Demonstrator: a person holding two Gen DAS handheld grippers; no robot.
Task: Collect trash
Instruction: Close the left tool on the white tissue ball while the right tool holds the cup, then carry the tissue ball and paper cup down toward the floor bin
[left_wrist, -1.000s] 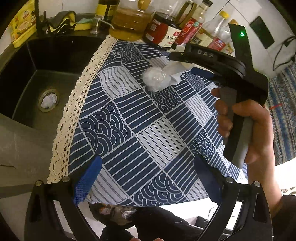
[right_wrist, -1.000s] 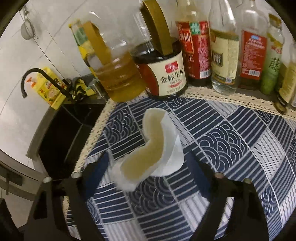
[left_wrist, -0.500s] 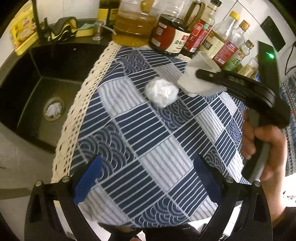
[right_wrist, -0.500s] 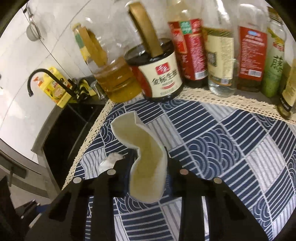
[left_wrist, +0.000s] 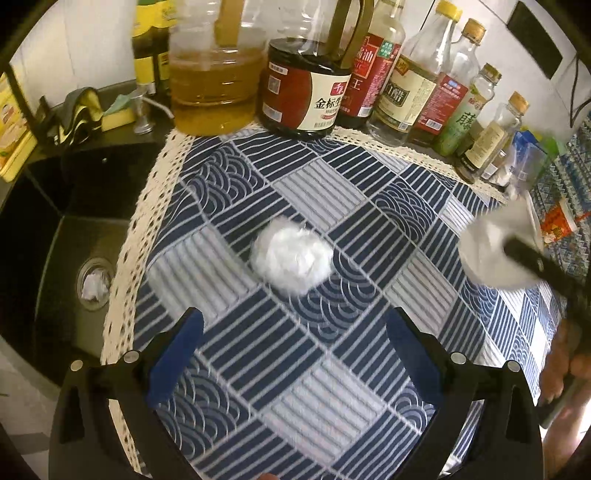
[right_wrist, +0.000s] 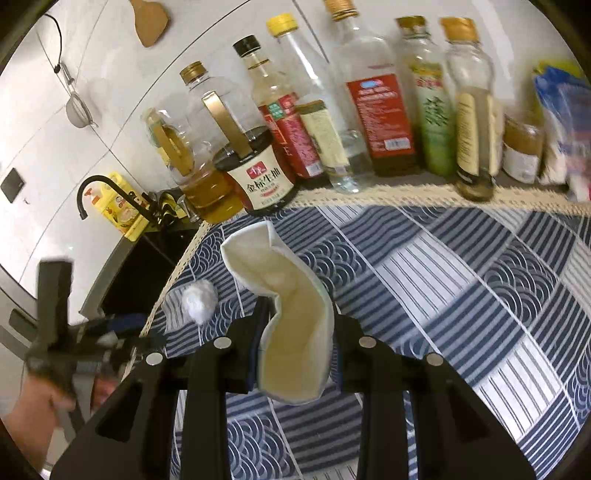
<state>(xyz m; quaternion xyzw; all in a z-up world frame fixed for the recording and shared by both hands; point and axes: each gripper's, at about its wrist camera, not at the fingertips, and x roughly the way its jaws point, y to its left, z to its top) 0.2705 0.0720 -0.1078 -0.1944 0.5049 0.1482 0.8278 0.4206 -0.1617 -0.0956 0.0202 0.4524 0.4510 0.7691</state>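
Open cloth (left_wrist: 280, 373) is seen around the wad (left_wrist: 291, 260). The far edge is blocked by bottles (left_wrist: 399, 74); the left is bounded by the sink (left_wrist: 55, 258).

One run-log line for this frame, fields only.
right hand-held gripper: shut on folded paper scrap, lifted | left hand-held gripper: open, facing crumpled white wad | wad on tablecloth
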